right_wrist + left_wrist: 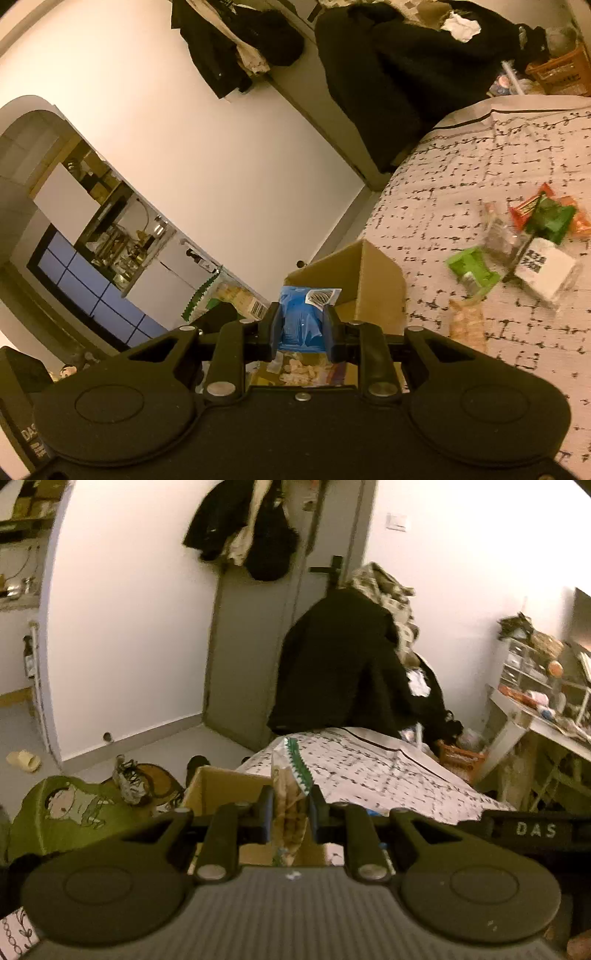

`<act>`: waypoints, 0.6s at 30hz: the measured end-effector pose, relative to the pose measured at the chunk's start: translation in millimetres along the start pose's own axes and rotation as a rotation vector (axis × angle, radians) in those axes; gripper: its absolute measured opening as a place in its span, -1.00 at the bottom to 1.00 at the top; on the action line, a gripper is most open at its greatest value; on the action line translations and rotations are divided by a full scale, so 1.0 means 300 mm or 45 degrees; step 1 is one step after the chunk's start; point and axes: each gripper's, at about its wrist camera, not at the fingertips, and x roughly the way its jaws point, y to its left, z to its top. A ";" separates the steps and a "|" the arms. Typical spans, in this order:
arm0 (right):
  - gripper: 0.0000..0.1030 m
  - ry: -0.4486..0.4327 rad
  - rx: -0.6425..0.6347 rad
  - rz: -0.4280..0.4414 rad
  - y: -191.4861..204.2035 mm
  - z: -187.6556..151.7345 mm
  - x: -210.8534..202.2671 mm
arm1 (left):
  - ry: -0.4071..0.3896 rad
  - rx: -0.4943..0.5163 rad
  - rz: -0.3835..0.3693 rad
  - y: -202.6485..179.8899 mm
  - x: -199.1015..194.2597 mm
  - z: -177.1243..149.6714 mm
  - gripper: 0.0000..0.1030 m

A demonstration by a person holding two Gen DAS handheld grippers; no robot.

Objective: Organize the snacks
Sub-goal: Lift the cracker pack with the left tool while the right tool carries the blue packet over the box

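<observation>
Left wrist view: the left gripper (290, 814) is clamped on a crinkly clear cookie packet (290, 794) with a green zigzag-edged seal. The packet stands upright between the black fingers (266, 814), its long axis vertical and its sealed end up, above an open cardboard box (221, 788). Its lower end is cut off behind the ribbed gripper body.

Right wrist view: the right gripper (302, 330) grips a glossy blue packet (301, 317), also upright, with its printed top corner leaning toward the box's brown back wall. Pale snack pieces lie inside the box beneath it, partly hidden by the gripper. The box sits at the edge of a bed (480, 155) covered in a pale cloth with a black dashed grid. On that cloth, to the right, lie a green wrapper (471, 266), a white packet (546, 267) with a black code, a red and orange pack (532, 210) and a tan snack bag (467, 325), all motion-blurred so that their labels cannot be read.
</observation>
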 end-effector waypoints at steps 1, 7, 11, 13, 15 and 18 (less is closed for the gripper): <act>-0.55 0.003 -0.003 0.002 0.006 -0.001 0.009 | 0.035 -0.047 -0.018 0.021 0.012 0.007 -0.66; -0.55 0.035 -0.012 0.016 0.042 0.001 0.073 | 0.080 -0.159 -0.027 0.095 0.044 0.023 -0.66; -0.55 0.044 -0.022 0.010 0.055 0.002 0.106 | 0.125 -0.169 -0.024 0.112 0.075 0.007 -0.66; -0.55 0.046 -0.024 -0.004 0.058 0.002 0.123 | 0.132 -0.178 -0.002 0.124 0.084 -0.002 -0.66; -0.54 0.059 -0.013 -0.013 0.055 -0.001 0.142 | 0.148 -0.216 0.000 0.145 0.099 -0.007 -0.66; -0.37 0.107 -0.022 -0.041 0.056 -0.008 0.175 | 0.181 -0.270 0.007 0.171 0.125 -0.019 -0.59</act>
